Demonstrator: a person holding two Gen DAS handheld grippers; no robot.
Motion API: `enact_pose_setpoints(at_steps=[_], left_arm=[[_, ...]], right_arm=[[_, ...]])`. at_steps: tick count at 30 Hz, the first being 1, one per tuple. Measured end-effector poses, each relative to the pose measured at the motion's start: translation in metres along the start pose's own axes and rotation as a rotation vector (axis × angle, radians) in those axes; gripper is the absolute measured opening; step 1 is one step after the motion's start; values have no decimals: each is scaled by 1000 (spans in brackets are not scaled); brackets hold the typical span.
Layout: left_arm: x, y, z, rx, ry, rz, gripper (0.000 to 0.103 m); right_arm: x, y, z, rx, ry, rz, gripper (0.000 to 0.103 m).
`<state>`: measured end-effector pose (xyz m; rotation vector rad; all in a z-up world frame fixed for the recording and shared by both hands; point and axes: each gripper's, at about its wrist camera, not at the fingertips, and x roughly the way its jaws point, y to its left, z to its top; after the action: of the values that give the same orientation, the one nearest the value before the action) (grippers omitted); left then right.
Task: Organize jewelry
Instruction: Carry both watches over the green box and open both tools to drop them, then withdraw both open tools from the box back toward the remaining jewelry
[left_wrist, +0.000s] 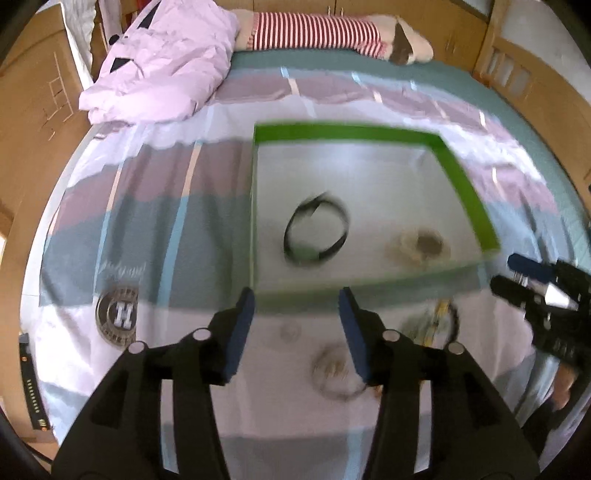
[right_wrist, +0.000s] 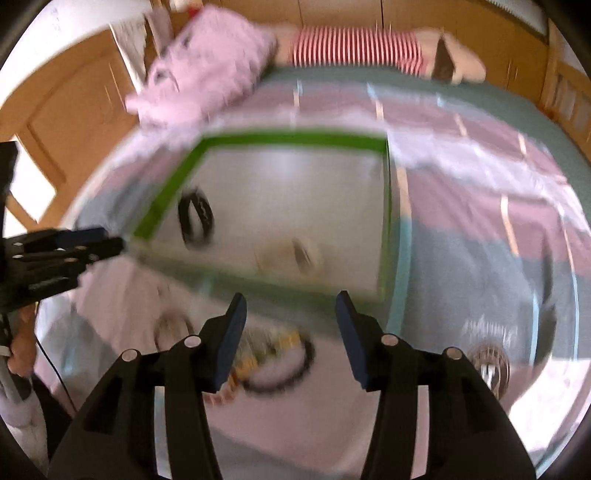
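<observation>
Blurred bracelets (right_wrist: 273, 365) lie under both grippers' spread fingers (right_wrist: 231, 339).

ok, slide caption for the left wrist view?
Open left gripper above the bedspread, facing a green-edged tray holding a black bracelet.

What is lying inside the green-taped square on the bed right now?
Inside the green-taped square lie two pieces: a black bracelet and a pale beaded piece beside it, too blurred to identify. Nothing covers them. Other jewelry sits outside, nearer the grippers.
</observation>
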<state>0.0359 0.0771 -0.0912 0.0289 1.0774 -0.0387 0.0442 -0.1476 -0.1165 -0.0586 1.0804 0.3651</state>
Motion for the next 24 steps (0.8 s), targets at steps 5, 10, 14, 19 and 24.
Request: enact_pose_setpoints(at_steps=[5, 10, 14, 19, 24], left_arm=[[30, -6, -38, 82, 100, 68, 50], [61, -14, -46, 92, 180, 51, 50], [73, -18, -53, 118, 216, 74, 52], [78, -17, -52, 119, 226, 78, 55], [80, -15, -51, 122, 232, 84, 58]], right_arm=[[29, 7, -13, -40, 99, -78, 51], [53, 14, -20, -62, 133, -96, 51], [69, 21, -23, -88, 150, -128, 51], [78, 30, -33, -125, 224, -76, 40], [69, 58, -45, -276, 303, 81, 17]])
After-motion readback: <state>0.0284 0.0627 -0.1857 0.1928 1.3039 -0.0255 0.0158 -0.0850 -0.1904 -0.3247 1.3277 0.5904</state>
